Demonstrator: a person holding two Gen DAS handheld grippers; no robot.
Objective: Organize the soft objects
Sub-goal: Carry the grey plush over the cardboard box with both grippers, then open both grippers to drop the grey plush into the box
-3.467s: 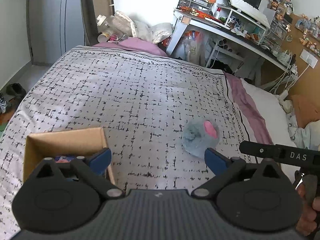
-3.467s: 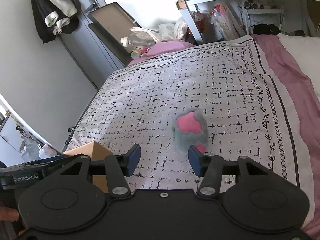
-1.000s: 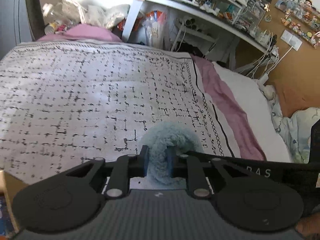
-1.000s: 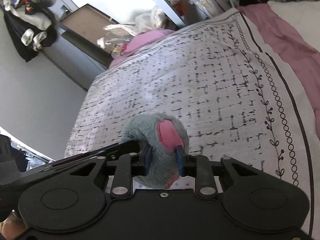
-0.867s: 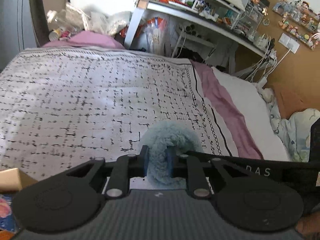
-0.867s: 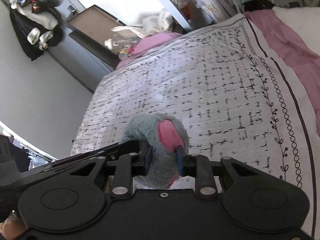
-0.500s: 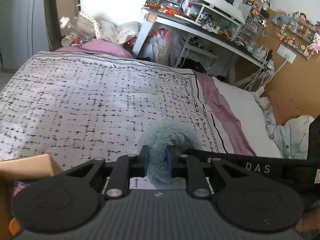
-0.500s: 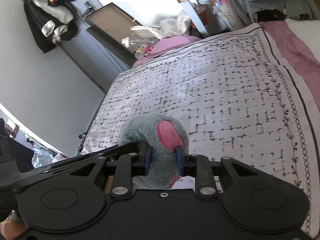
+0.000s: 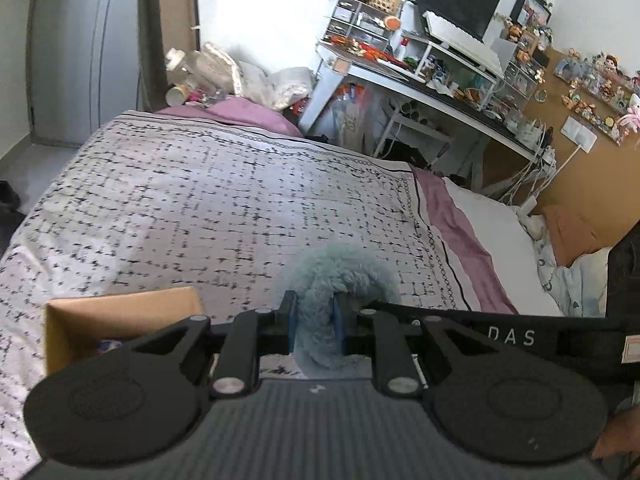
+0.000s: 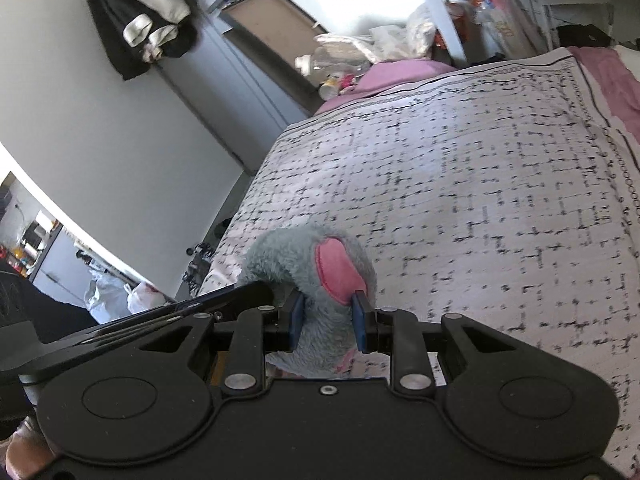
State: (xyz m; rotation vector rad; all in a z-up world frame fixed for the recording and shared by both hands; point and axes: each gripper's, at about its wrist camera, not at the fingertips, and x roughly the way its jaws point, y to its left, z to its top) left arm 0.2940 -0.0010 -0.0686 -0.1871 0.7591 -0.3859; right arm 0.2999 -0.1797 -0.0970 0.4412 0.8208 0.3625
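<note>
Grey plush toy [image 9: 340, 280] pinched between both jaws — left gripper [image 9: 314, 326], right gripper [image 10: 326, 322] clamped on it.

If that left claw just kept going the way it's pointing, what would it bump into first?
Probably the patterned bedspread. The left claw, shut on the grey plush toy, points downward at bare cover; depth is unclear.
</note>
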